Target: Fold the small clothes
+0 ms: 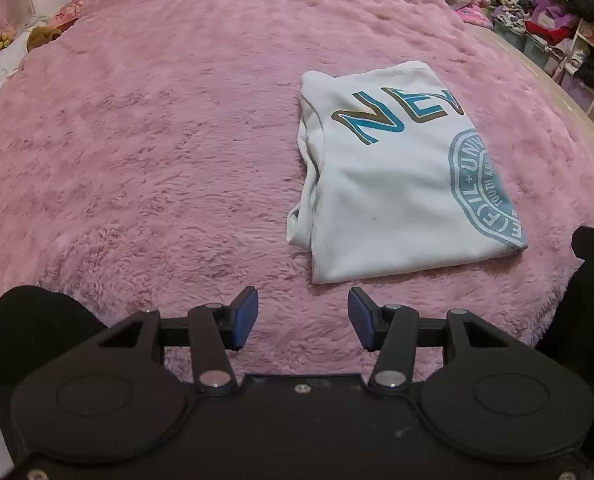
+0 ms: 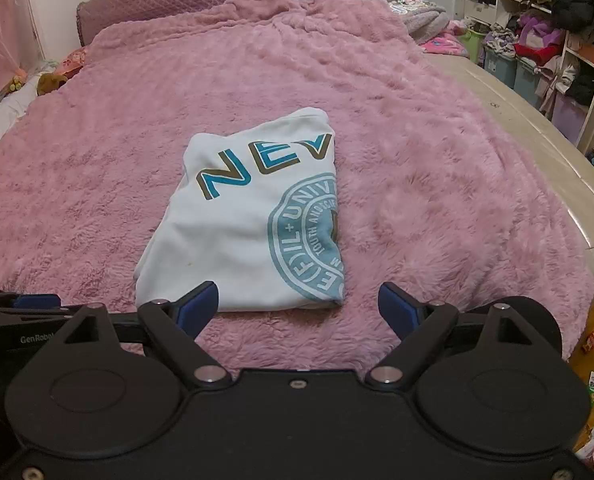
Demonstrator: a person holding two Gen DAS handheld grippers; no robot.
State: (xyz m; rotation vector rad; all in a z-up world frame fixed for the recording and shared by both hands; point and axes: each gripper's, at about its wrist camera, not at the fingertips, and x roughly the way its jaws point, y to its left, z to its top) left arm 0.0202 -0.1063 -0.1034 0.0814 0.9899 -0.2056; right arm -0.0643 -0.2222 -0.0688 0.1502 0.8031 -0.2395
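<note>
Left wrist view first: off to the left of the left gripper (image 1: 303, 318) the fuzzy pink blanket (image 1: 157, 160) runs bare and wide, all the way to a stuffed toy (image 1: 43, 36) at the far left edge of the bed. Its blue-padded fingers (image 1: 245, 318) stand spread with only blanket between them, clear of the cloth. Ahead and to its right lies the folded white T-shirt (image 1: 385, 204), its near hem just beyond the fingertips. Farther right the blanket ends at the beige mattress edge (image 1: 537, 76), with cluttered shelves (image 1: 557, 12) past it.

From the right wrist view, the right gripper (image 2: 299, 306) is spread wider still, holding nothing. Its left finger (image 2: 199, 306) overlaps the T-shirt (image 2: 233, 232) at the near hem; I cannot tell whether it touches. The shirt sits ahead and slightly left of this claw, folded into a thick rectangle, with teal and brown letters "NEV" across the top and half a round teal seal cut off at the right fold. The left side shows loose stacked layers; the right fold is crisp. To the right of the shirt is open blanket (image 2: 437, 184), then the bare mattress rim (image 2: 557, 184).
</note>
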